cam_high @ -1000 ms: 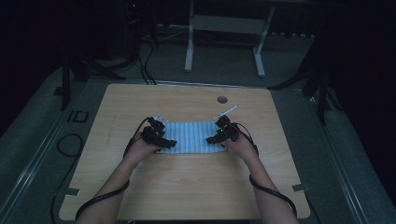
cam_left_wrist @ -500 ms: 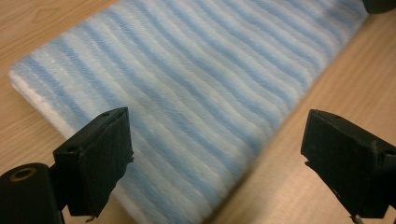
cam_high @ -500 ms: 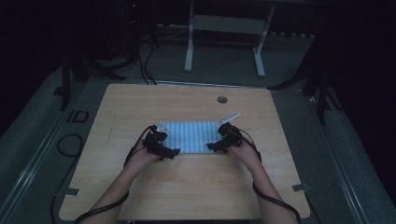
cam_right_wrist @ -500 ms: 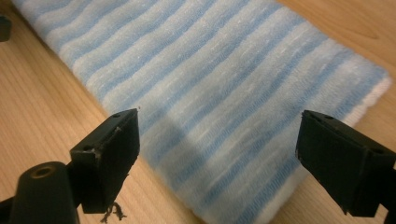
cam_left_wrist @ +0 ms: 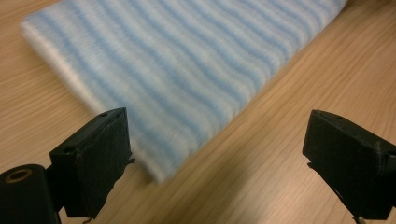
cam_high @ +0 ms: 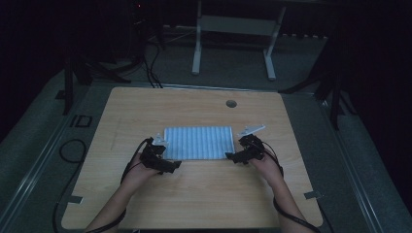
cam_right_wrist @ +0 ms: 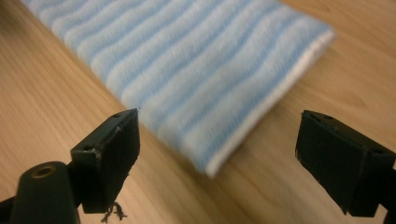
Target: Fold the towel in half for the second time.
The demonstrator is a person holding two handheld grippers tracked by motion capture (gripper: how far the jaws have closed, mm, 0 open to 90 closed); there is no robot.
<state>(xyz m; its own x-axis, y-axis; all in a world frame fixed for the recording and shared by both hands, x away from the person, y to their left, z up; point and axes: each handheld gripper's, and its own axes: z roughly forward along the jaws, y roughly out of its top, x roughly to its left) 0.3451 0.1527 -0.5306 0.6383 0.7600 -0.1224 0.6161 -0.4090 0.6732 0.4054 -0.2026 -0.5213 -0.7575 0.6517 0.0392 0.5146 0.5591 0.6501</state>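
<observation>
1. Folded cloth (cam_high: 198, 142): blue-and-white striped, ribbed in texture, folded into a flat rectangle. It lies on the wooden table (cam_high: 204, 194), between the two grippers. In the left gripper view the cloth (cam_left_wrist: 177, 70) shows a thick folded corner just ahead of the jaws. In the right gripper view the cloth (cam_right_wrist: 196, 74) shows a white layered edge at its near corner.

2. Left gripper (cam_high: 165, 162): at the cloth's near left corner, jaws set wide apart, nothing between the pads. The cloth corner sits just ahead of its left jaw, apart from it.

3. Right gripper (cam_high: 238, 156): at the cloth's near right corner, jaws likewise wide apart and gripping nothing. The cloth corner lies ahead, between the lines of the two jaws but clear of both.

4. Change since one second ago: both grippers were then over the cloth's near side edges. Their jaws have just been opening, and both hands have drawn back toward the person. The cloth now lies flat and released.

5. Surroundings: a small round hole (cam_high: 231, 103) in the table beyond the cloth, well apart from the right gripper. A pale metal frame (cam_high: 233, 29) stands on the floor beyond the table. Cables (cam_high: 68, 150) trail on the floor left of the left gripper. Nothing obstructs either gripper.
</observation>
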